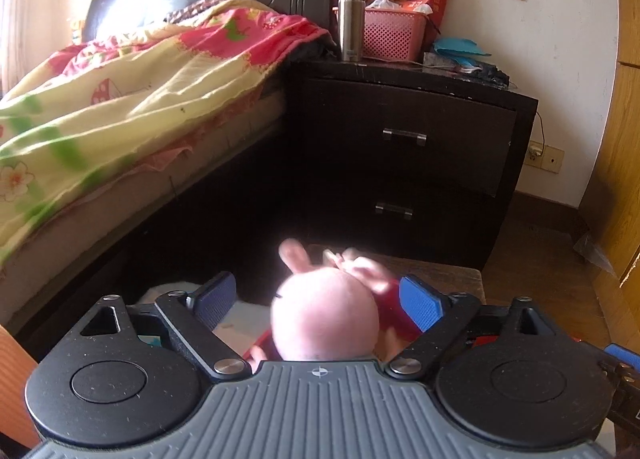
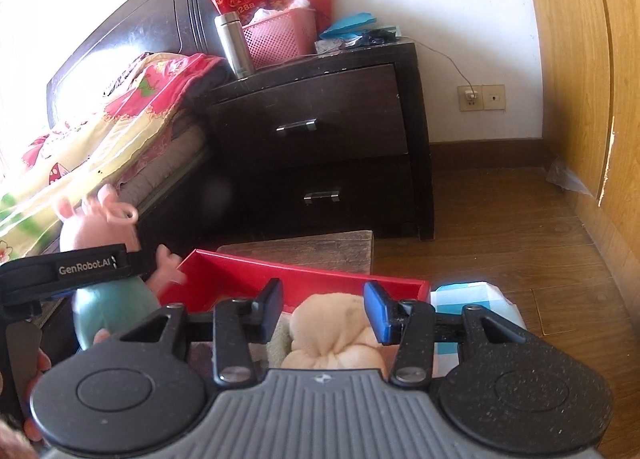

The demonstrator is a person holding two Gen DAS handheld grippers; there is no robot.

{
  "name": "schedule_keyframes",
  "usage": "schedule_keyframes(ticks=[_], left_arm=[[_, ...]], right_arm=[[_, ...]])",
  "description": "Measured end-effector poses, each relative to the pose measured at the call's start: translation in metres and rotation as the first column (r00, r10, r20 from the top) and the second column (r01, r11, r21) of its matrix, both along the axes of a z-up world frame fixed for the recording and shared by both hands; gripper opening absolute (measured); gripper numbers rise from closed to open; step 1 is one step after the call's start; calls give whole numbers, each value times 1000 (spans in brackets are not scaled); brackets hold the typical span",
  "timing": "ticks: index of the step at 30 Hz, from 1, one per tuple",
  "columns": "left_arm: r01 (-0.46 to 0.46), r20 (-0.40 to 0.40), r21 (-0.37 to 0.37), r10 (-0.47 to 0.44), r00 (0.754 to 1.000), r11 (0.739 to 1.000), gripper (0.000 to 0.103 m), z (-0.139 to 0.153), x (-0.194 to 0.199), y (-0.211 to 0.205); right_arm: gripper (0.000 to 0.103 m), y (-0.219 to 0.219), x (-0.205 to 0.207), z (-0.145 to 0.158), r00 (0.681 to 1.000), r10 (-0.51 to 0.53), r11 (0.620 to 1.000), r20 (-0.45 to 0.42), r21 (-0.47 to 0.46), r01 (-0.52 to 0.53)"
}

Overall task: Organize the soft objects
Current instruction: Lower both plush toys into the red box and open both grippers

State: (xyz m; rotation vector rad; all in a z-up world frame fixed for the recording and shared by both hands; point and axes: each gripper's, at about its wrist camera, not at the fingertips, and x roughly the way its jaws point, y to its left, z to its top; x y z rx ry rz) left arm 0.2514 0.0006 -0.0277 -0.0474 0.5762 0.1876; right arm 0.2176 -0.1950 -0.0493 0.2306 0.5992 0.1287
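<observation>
Two views, left wrist first: pink pig plush (image 1: 325,313) between the wide-spread left tongs (image 1: 316,297), pads clear of the head on both sides, nothing gripped; red box (image 1: 404,323) just behind and below; best lowered fully into the box before backing off, so the toy cannot tip over the rim. Right wrist next: right tongs (image 2: 324,309) narrow but parted over a beige plush (image 2: 336,333) lying in the red box; pads seemingly not pressing it; same pig at left, beside the box wall.

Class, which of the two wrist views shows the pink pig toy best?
Right wrist view: the pink pig toy shows head, ears, arm and teal body from the side. Left wrist view shows only the blurred back of its head.
</observation>
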Motion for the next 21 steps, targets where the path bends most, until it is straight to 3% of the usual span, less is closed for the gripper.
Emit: schedule_keyframes(ticks=[6, 14, 21], left_arm=[[27, -30, -25, -28, 999, 999, 91, 7, -7, -2], [79, -72, -99, -86, 994, 992, 91, 32, -50, 1], [119, -72, -54, -123, 990, 991, 91, 36, -102, -7]], right_arm=[[24, -3, -6, 7, 1000, 9, 999, -7, 33, -9], [25, -1, -40, 35, 999, 26, 999, 22, 22, -26], [30, -3, -90, 54, 998, 34, 999, 57, -9, -33]])
